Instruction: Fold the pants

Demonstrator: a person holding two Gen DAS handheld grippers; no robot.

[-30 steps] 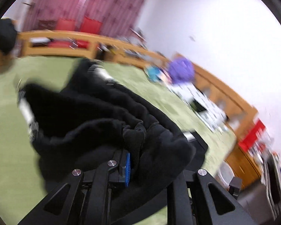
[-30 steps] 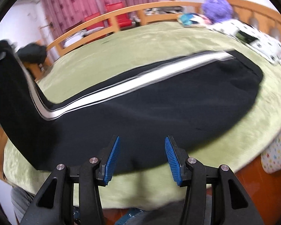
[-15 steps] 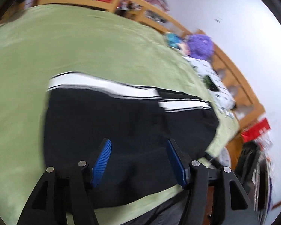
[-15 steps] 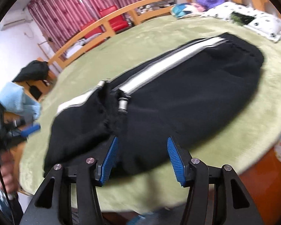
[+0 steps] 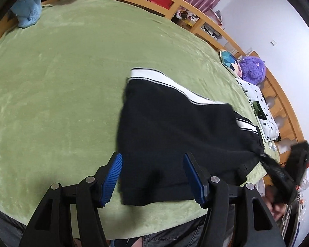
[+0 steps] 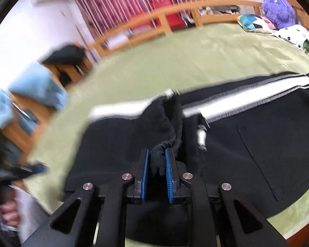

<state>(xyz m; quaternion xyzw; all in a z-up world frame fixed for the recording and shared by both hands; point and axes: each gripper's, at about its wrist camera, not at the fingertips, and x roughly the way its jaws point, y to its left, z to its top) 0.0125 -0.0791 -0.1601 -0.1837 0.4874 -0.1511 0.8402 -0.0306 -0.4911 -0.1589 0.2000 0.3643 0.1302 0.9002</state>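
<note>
With the left gripper (image 5: 152, 177) hanging spread, the right gripper (image 6: 157, 166) is closing on a thin bunch of the black track pants (image 6: 247, 144) at centre frame, risking slippage.

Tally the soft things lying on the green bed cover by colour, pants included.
Black with a white stripe: 1, the pants
Purple: 1, the plush toy
Multicoloured: 1, the patterned cushion
White with black dots: 1, the pillow
Light blue: 1, the cloth
Total: 5

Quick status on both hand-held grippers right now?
Left hand-held gripper: open, over the pants, gripping nothing.
Right hand-held gripper: closing on a bunched fold of the pants.
</note>
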